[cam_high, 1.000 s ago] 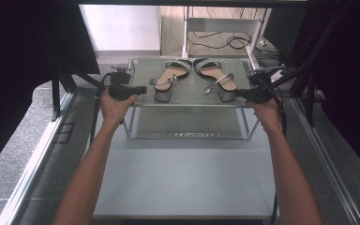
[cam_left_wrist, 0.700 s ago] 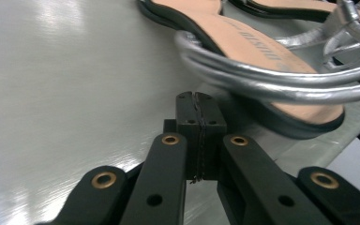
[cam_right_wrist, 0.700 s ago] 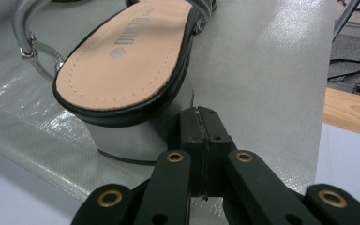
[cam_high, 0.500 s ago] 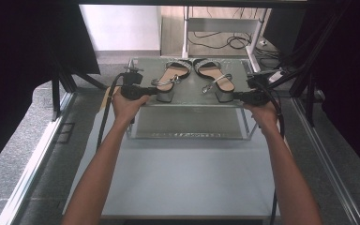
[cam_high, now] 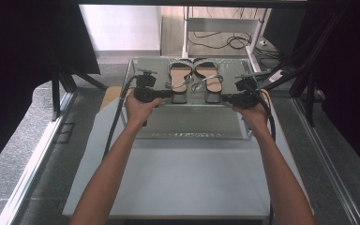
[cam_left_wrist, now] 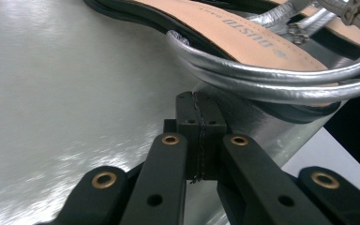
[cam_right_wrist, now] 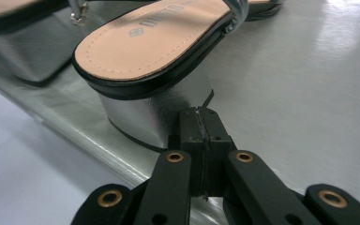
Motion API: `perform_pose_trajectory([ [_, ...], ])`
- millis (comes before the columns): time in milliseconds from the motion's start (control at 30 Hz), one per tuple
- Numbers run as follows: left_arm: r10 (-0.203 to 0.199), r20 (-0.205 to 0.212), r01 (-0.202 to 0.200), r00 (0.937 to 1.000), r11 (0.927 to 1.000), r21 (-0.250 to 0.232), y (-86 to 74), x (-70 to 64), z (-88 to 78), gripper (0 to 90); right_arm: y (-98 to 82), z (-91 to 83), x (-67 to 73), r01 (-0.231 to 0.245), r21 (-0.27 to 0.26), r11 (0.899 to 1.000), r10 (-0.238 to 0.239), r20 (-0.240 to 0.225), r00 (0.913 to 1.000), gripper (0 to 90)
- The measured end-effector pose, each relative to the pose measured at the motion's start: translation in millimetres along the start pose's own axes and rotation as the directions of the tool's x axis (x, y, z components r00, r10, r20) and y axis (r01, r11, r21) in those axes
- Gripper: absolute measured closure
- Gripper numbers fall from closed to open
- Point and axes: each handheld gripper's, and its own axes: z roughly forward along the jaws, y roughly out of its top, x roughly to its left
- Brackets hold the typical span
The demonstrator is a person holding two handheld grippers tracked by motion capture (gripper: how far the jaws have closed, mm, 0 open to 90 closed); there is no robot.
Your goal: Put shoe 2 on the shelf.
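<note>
Two sandals with tan insoles, silver straps and silver block heels stand side by side on a raised silvery shelf (cam_high: pixel 232 68). The left sandal (cam_high: pixel 180 83) and the right sandal (cam_high: pixel 209 80) point away from me. My left gripper (cam_high: pixel 170 93) is shut and empty, with its tip against the left sandal's heel (cam_left_wrist: pixel 258 119). My right gripper (cam_high: pixel 224 98) is shut with nothing in it, and its tip is right by the right sandal's heel (cam_right_wrist: pixel 150 112). Whether that tip touches the heel I cannot tell.
The shelf stands at the far end of a white table (cam_high: pixel 183 173). Black frame bars and dark curtains flank both sides. Cables lie on the floor behind the shelf (cam_high: pixel 225 42). Each gripper trails a black cable (cam_high: pixel 117 117).
Both hands have come inward. The left gripper slid right to the left sandal's heel, and the right gripper slid left to the right sandal's heel. Both stayed shut.
</note>
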Motion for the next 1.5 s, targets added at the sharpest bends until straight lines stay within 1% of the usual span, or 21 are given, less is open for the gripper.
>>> perform_pose_trajectory([
  [167,0.024,0.004,-0.024,0.9997,0.9996,0.017,3.1,-12.2,7.9,90.0,0.5,4.1,5.8,0.008,-0.007,1.0,-0.008,-0.025,0.9997,89.2],
  [233,0.035,0.001,-0.035,0.9994,0.9991,0.024,4.3,-17.8,10.6,90.0,1.0,5.6,8.9,0.016,-0.007,1.0,-0.016,-0.024,0.9996,89.2],
  [300,0.038,-0.002,-0.038,0.9993,0.9989,0.027,4.5,-19.3,11.4,90.0,1.2,6.8,11.2,0.017,-0.008,1.0,-0.017,-0.028,0.9995,89.3],
  [400,0.034,-0.001,-0.034,0.9994,0.9991,0.027,4.0,-18.7,10.9,89.9,1.7,9.0,14.7,0.016,-0.008,1.0,-0.016,-0.038,0.9991,89.3],
  [467,0.029,0.004,-0.029,0.9996,0.9992,0.028,3.7,-17.8,10.3,88.6,2.0,10.5,17.4,0.027,-0.012,1.0,-0.028,-0.041,0.9988,89.3],
  [567,0.033,-0.004,-0.032,0.9995,0.999,0.03,3.7,-17.6,9.1,86.6,2.5,12.2,20.9,0.034,-0.014,0.999,-0.034,-0.041,0.9986,89.3],
  [700,0.028,-0.005,-0.028,0.9996,0.9993,0.026,3.1,-16.1,8.0,84.4,2.8,13.0,22.0,0.039,-0.016,0.999,-0.039,-0.043,0.9983,89.3],
  [767,0.028,-0.005,-0.028,0.9996,0.9993,0.025,3.0,-15.1,7.3,82.1,2.4,12.9,21.0,0.034,-0.017,0.999,-0.035,-0.05,0.9981,89.2],
  [833,0.027,-0.013,-0.027,0.9995,0.9995,0.014,2.9,-14.1,6.2,77.1,2.1,13.1,20.7,0.036,-0.02,0.999,-0.037,-0.05,0.998,89.2],
  [867,0.028,-0.024,-0.028,0.9993,0.9996,0.004,2.7,-14.1,5.2,73.8,2.0,13.1,21.2,0.045,-0.024,0.999,-0.046,-0.043,0.998,89.1],
  [933,0.04,-0.043,-0.04,0.9983,0.9992,-0.004,2.1,-14.0,0.5,68.8,1.6,13.0,21.9,0.063,-0.028,0.998,-0.064,-0.026,0.9976,88.2],
  [967,0.044,-0.05,-0.044,0.9978,0.999,-0.002,1.8,-14.1,-2.3,66.6,1.6,11.9,21.4,0.058,-0.033,0.998,-0.059,-0.028,0.9979,87.4],
  [1000,0.057,-0.059,-0.057,0.9966,0.9984,0.001,1.4,-13.7,-5.9,64.2,1.5,10.2,20.8,0.055,-0.041,0.998,-0.056,-0.031,0.9979,86.4],
  [1033,0.061,-0.07,-0.062,0.9957,0.998,-0.008,0.7,-14.1,-10.1,62.8,1.3,7.9,20.7,0.052,-0.049,0.997,-0.054,-0.037,0.9979,85.6],
  [1067,0.062,-0.07,-0.063,0.9957,0.9978,-0.02,-0.2,-14.3,-14.9,61.1,1.0,5.0,20.9,0.051,-0.058,0.997,-0.053,-0.041,0.9978,84.7],
  [1100,0.07,-0.061,-0.072,0.9957,0.997,-0.027,-1.8,-14.8,-22.3,59.3,0.2,1.7,21.2,0.053,-0.067,0.996,-0.056,-0.043,0.9975,83.9],
  [1133,0.077,-0.061,-0.079,0.9951,0.9963,-0.032,-3.0,-15.5,-26.2,56.9,-1.9,-4.1,21.7,0.055,-0.079,0.995,-0.059,-0.045,0.9972,82.1],
  [1200,0.098,-0.054,-0.1,0.9937,0.9944,-0.035,-6.8,-17.3,-35.1,53.9,-5.0,-10.4,22.1,0.057,-0.089,0.994,-0.062,-0.052,0.9967,79.8],
  [1300,0.121,-0.038,-0.123,0.9919,0.991,-0.052,-17.0,-20.7,-49.5,50.2,-14.4,-24.9,23.7,0.068,-0.116,0.991,-0.077,-0.075,0.9943,74.0],
  [1400,0.129,-0.014,-0.13,0.9915,0.9888,-0.073,-31.0,-22.9,-62.7,46.3,-28.3,-39.2,26.0,0.076,-0.135,0.988,-0.09,-0.101,0.9908,67.0],
  [1500,0.142,0.005,-0.14,0.9899,0.985,-0.101,-48.8,-25.7,-74.6,44.0,-47.9,-50.4,28.6,0.078,-0.154,0.985,-0.098,-0.125,0.9873,61.2],
])
